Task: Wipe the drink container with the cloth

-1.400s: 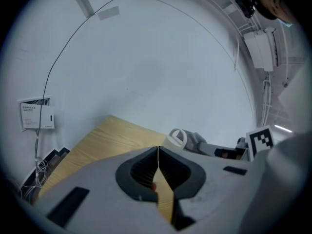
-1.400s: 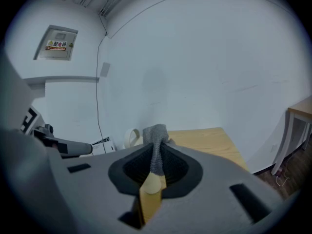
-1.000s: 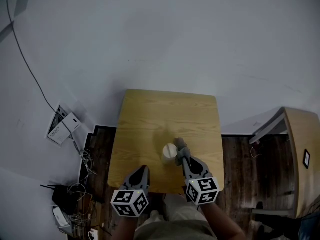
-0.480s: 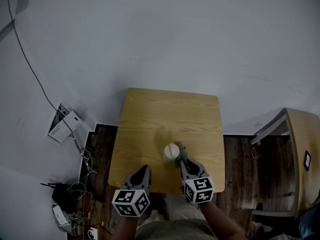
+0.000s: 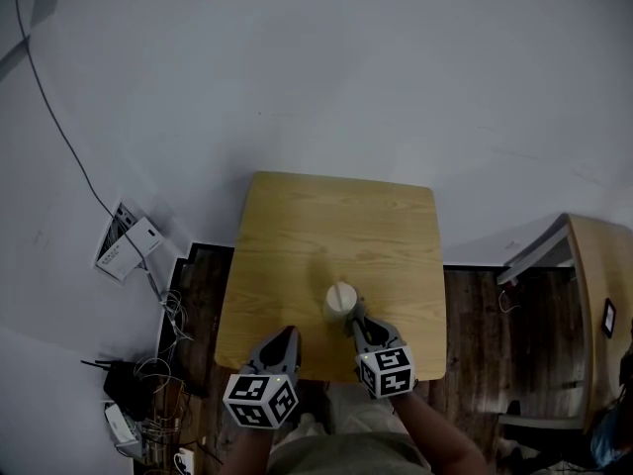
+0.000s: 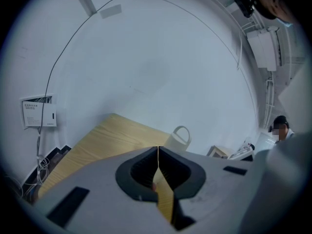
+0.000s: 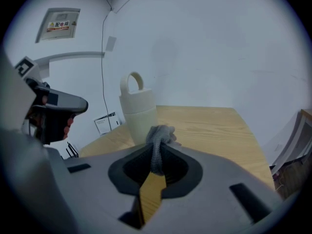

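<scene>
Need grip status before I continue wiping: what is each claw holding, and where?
Right claw grips the grey cloth by a bunched strand, its wad poking past the tips. Left claw is shut on nothing.

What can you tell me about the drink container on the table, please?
The drink container is a cream, matte, plastic-looking cylinder in two stacked sections, with a loop handle on top. It stands upright on the wooden table, near the person's edge. The grey cloth, pinched in the right tongs, sits against its lower side and seems to touch it.
</scene>
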Available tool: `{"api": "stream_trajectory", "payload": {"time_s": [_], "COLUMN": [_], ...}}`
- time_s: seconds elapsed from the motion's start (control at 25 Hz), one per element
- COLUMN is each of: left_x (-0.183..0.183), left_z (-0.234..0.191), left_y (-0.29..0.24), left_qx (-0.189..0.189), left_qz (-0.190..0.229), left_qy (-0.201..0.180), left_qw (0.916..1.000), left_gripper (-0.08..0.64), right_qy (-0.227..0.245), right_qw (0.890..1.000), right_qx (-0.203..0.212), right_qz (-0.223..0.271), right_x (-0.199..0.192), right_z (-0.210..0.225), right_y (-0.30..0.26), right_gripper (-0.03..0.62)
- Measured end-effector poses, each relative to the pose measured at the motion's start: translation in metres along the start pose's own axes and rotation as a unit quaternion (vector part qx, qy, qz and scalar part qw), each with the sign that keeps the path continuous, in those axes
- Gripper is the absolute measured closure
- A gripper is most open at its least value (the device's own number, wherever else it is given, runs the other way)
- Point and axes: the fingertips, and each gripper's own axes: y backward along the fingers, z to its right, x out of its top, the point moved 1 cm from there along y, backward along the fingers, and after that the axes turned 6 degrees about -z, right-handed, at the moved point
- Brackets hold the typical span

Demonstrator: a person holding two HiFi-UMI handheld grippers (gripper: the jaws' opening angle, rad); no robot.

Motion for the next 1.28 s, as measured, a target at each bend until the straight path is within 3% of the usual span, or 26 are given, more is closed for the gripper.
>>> {"api": "stream_trajectory", "payload": {"time_s": [0.88, 1.28], "left_x": [-0.011, -0.014], "left_z": [-0.002, 0.000], "left_y": [0.007, 0.018], "left_qx": [0.008, 0.002], "left_qz": [-0.014, -0.014], "left_qy": [-0.004, -0.007], "left_qw": [0.9999, 0.9999], "left_gripper": [0.557, 0.557], "right_qy": [0.006, 0.001], "right_qw": [0.995, 0.996], "right_qx": [-0.011, -0.039], "right_qz": [-0.098, -0.078], "right_x": [-0.048, -0.043], "right_z": [0.008, 0.015], "right_y": [-0.041, -0.029], "right_gripper": [0.568, 0.568]}}
